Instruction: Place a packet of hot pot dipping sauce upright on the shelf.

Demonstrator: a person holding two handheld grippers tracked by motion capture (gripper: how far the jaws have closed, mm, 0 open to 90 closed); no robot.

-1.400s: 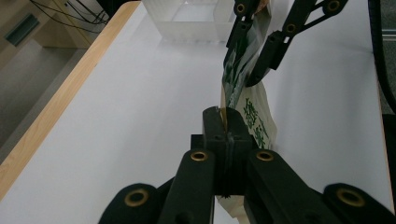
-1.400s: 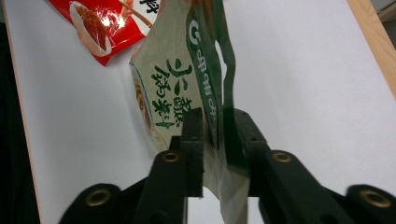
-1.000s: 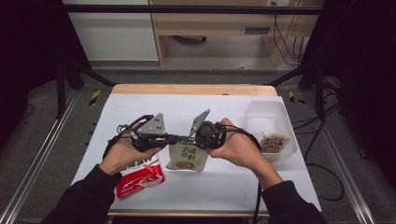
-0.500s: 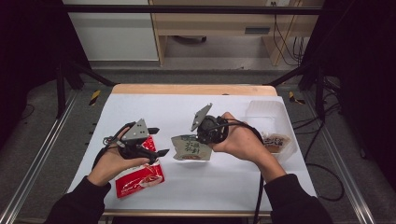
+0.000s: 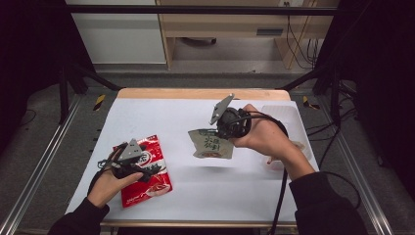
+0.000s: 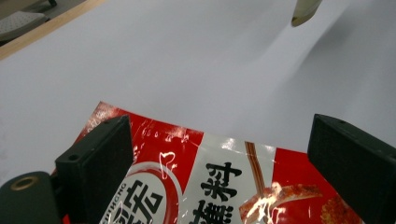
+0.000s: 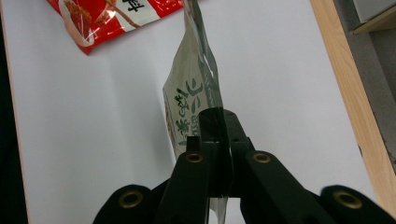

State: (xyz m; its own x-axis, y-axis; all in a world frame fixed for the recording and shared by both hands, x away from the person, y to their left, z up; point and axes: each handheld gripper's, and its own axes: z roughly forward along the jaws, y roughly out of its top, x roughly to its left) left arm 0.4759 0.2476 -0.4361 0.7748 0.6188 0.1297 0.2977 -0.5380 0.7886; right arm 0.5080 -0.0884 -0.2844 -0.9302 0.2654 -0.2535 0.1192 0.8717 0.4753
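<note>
Jaws of the right gripper [image 5: 226, 128] were pressed together on the top edge of a pale green foil snack pouch with dark printed characters [image 5: 211, 145], which hung from them near the centre of the high view, lifted off the white worktop [image 5: 195, 117] with its shadow on the surface below. In the right gripper view the same gripper [image 7: 215, 122] showed its two black jaws meeting at the lower centre of the frame, the pouch [image 7: 189, 100] pinched edge-on between them and reaching toward the top. The person's right hand [image 5: 264, 139] wrapped the gripper body, a black cable trailing down toward the bottom edge.

At the lower left of the high view the left gripper [image 5: 149, 170] sat in the person's left hand [image 5: 107, 178], just above a glossy red and white snack packet with black characters [image 5: 151, 183] that lay flat on the worktop. In the left gripper view its jaws stood wide apart at the bottom corners, gripping nothing, with the red packet [image 6: 224, 182] spread between and below them; whether they touched the packet could not be told. A corner of the green pouch [image 6: 306, 10] showed at the top right of that frame.

Behind the right hand, at the right side of the high view, rested a clear plastic container [image 5: 286, 115].
</note>
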